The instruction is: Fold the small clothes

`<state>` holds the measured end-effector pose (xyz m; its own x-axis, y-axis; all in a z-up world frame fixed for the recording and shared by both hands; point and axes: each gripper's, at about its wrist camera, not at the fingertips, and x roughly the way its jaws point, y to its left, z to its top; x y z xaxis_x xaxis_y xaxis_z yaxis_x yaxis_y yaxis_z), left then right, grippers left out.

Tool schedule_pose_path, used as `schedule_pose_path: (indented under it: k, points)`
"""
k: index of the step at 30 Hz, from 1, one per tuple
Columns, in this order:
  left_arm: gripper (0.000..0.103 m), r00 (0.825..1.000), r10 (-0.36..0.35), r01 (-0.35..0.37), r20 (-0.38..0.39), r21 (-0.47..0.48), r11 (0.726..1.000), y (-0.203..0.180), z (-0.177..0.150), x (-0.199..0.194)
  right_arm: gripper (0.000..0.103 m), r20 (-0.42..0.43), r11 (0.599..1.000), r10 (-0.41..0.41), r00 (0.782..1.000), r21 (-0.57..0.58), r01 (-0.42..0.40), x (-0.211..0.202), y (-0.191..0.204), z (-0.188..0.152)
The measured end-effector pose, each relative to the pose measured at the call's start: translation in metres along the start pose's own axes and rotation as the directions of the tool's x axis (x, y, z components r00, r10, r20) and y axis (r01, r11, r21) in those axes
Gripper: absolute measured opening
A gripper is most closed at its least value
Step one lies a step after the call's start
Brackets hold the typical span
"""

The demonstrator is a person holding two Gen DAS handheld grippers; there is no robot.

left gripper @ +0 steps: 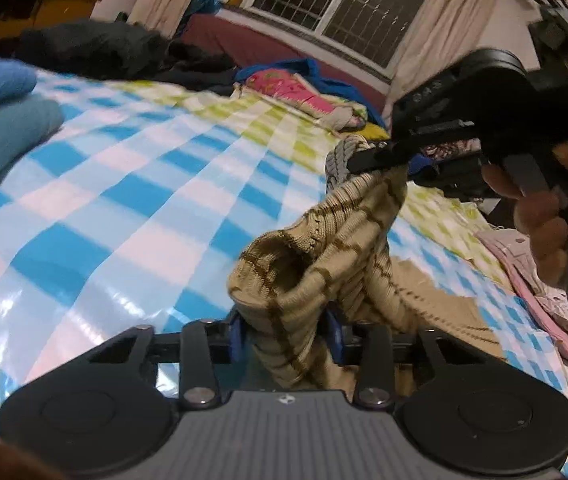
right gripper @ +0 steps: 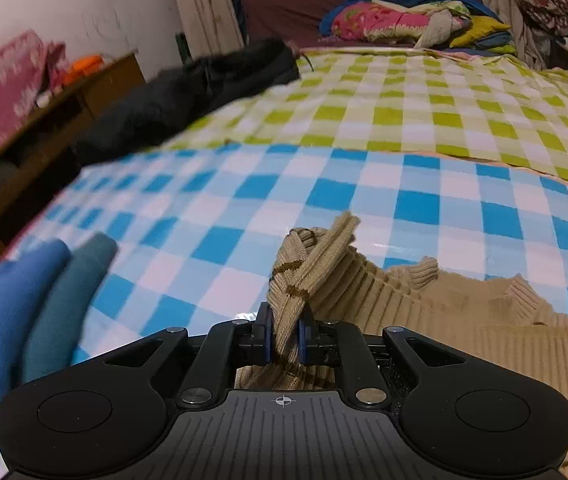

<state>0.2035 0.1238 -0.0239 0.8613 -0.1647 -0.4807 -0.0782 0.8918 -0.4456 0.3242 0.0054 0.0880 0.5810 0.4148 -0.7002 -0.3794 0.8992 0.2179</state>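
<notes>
A beige ribbed knit sweater (left gripper: 323,248) with thin brown lines hangs bunched between both grippers above a blue-and-white checked sheet (left gripper: 124,200). My left gripper (left gripper: 285,336) is shut on a bunch of the sweater. My right gripper (right gripper: 284,340) is shut on another edge of the sweater (right gripper: 463,340); the rest of it lies on the bed to the right. In the left wrist view the right gripper (left gripper: 367,160) is up at the right, held by a hand, with the knit hanging from it.
Folded blue and teal clothes (right gripper: 32,312) lie at the left on the sheet. A dark garment (right gripper: 188,96) lies at the far left, colourful clothes (right gripper: 403,20) at the back, pinkish clothes (left gripper: 531,280) at the right. A wooden shelf (right gripper: 64,120) stands beside the bed.
</notes>
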Motion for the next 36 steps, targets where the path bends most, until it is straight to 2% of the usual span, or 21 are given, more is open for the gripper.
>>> schedule_pose_path:
  k: [3,7,12,16,20,24,28,32,36]
  points:
    - [0.024,0.999,-0.040,0.039,0.024,0.029,0.999,-0.016,0.005,-0.009,0.012,0.032,0.999,0.036,0.999,0.038,-0.037,-0.023,-0.017,0.002]
    - [0.021,0.994,-0.094,0.086,0.050,0.143,0.986,-0.054,0.007,-0.021,0.012,0.066,0.996,0.050,0.997,0.077,-0.055,-0.044,-0.045,0.000]
    - [0.021,0.978,-0.206,0.183,0.040,0.315,0.931,-0.118,-0.002,-0.028,0.012,0.113,0.983,0.064,0.992,0.164,-0.082,-0.069,-0.092,-0.002]
    - [0.021,0.963,-0.271,0.253,-0.005,0.369,0.894,-0.159,-0.011,-0.016,0.012,0.144,0.973,0.058,0.988,0.211,-0.088,-0.088,-0.135,-0.005]
    - [0.021,0.951,-0.304,0.301,-0.057,0.402,0.865,-0.193,-0.027,0.004,0.012,0.159,0.961,0.037,0.987,0.266,-0.079,-0.099,-0.184,-0.015]
    - [0.021,0.944,-0.305,0.328,-0.125,0.447,0.832,-0.223,-0.054,0.025,0.012,0.169,0.938,0.027,0.985,0.337,-0.084,-0.102,-0.231,-0.037]
    - [0.021,0.949,-0.262,0.315,-0.175,0.522,0.792,-0.242,-0.085,0.042,0.012,0.147,0.916,0.015,0.989,0.394,-0.072,-0.089,-0.271,-0.063]
    - [0.021,0.954,-0.216,0.298,-0.207,0.589,0.751,-0.249,-0.108,0.052,0.012,0.090,0.904,0.000,0.996,0.426,-0.039,-0.069,-0.297,-0.087]
    - [0.022,0.954,-0.203,0.299,-0.222,0.625,0.721,-0.251,-0.114,0.053,0.016,0.101,0.875,0.033,0.994,0.477,-0.077,-0.063,-0.313,-0.107]
